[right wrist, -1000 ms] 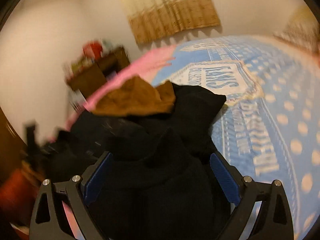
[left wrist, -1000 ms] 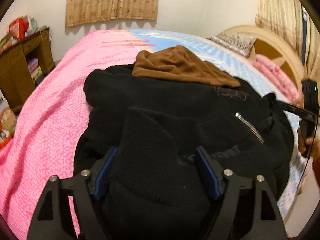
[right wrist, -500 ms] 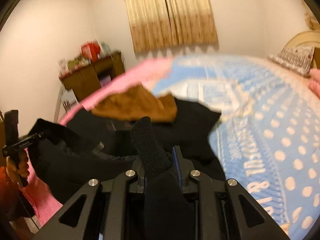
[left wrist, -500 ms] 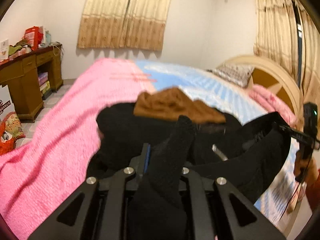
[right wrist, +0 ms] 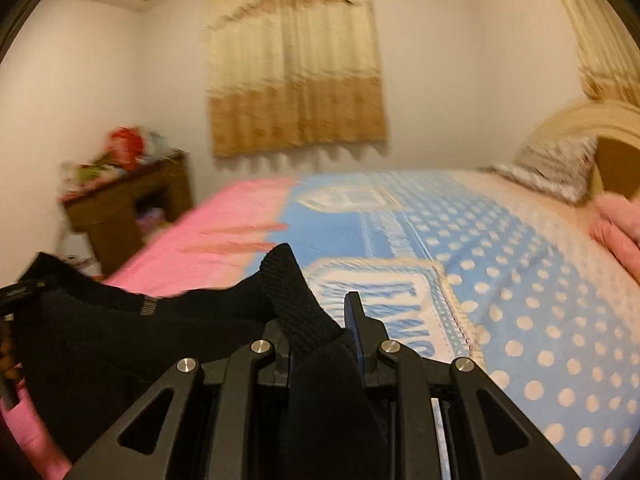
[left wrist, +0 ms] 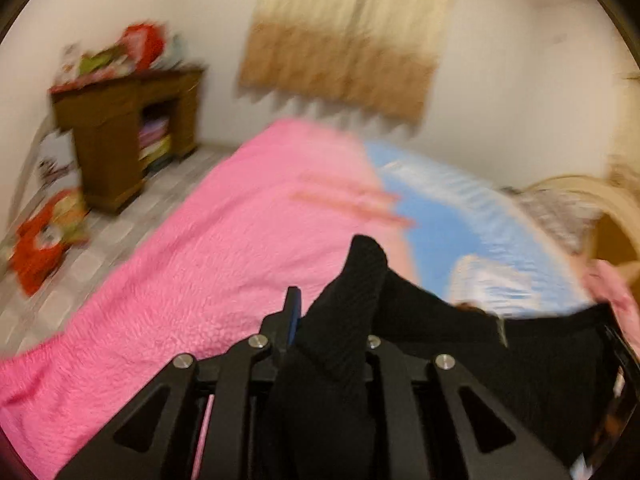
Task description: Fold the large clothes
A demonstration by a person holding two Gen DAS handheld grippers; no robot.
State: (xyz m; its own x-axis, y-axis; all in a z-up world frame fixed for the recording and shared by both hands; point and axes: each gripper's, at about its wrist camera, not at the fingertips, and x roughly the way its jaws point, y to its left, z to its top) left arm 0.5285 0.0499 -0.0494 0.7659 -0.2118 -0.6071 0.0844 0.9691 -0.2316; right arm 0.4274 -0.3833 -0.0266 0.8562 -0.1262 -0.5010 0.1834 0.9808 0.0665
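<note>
At 9 o'clock in the left wrist view, against the wall, stands a brown cabinet (left wrist: 120, 136); its open shelf holds stacked folded cloths in purple and green, and red and green packets lie on its top, too blurred to name. On the floor below it, near 8 o'clock, lies a red bag (left wrist: 44, 244). From the centre toward 7 o'clock spreads the pink blanket (left wrist: 192, 280) on the bed, and toward 3 o'clock the blue sheet (left wrist: 472, 240). At 6 o'clock the left claw (left wrist: 330, 320) is closed tight on a ribbed edge of the black garment (left wrist: 520, 360), which stretches from it toward 4 o'clock, lifted above the bed.

At 9 o'clock in the right wrist view the same black garment (right wrist: 120, 340) hangs taut from the far edge of the frame toward the centre. The cabinet (right wrist: 128, 208) is seen near 10 o'clock, the curtain (right wrist: 296, 76) at 12 o'clock. At 6 o'clock the right claw (right wrist: 316, 320) is clamped on another ribbed edge of the garment. The blue sheet (right wrist: 520, 280) with pale dots fills the side toward 3 o'clock, with a patterned pillow (right wrist: 556, 168) at 2 o'clock before the headboard (right wrist: 600, 120).
</note>
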